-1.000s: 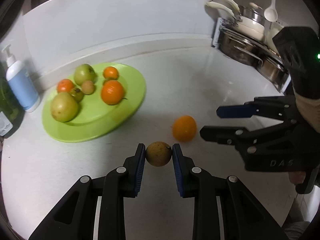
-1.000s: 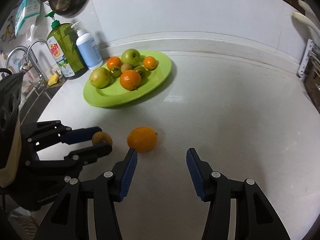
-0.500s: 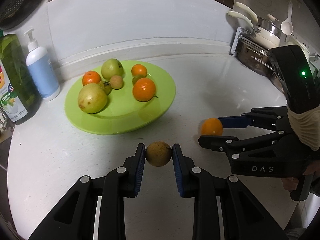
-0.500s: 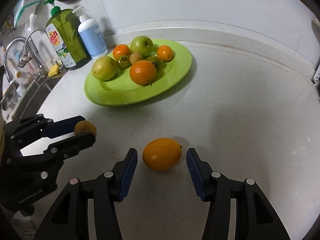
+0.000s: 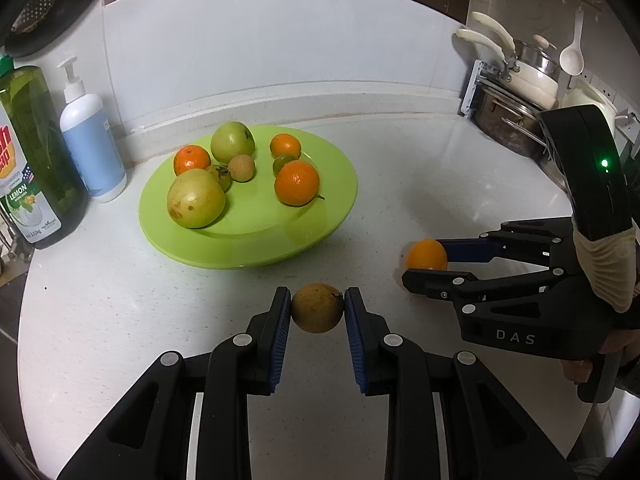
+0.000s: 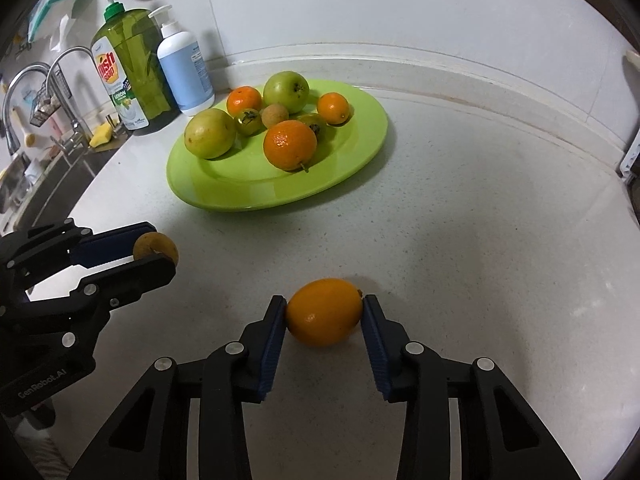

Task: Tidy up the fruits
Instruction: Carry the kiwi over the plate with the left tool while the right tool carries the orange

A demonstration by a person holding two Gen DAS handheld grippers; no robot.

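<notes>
Gripping across the middle, a small brown fruit is held by the left gripper; the right gripper holds an orange, judged smooth, slippery.

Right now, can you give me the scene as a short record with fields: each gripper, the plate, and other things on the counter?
left gripper: shut on brown round fruit, in front of the plate
right gripper: pads against both sides of the orange, which seems to rest on the white counter
green plate: holds eight fruits, among them a green apple and a large yellow-green fruit
beside plate: dish soap bottle and white-blue pump bottle
fruits off the plate: two, one in each gripper
</notes>
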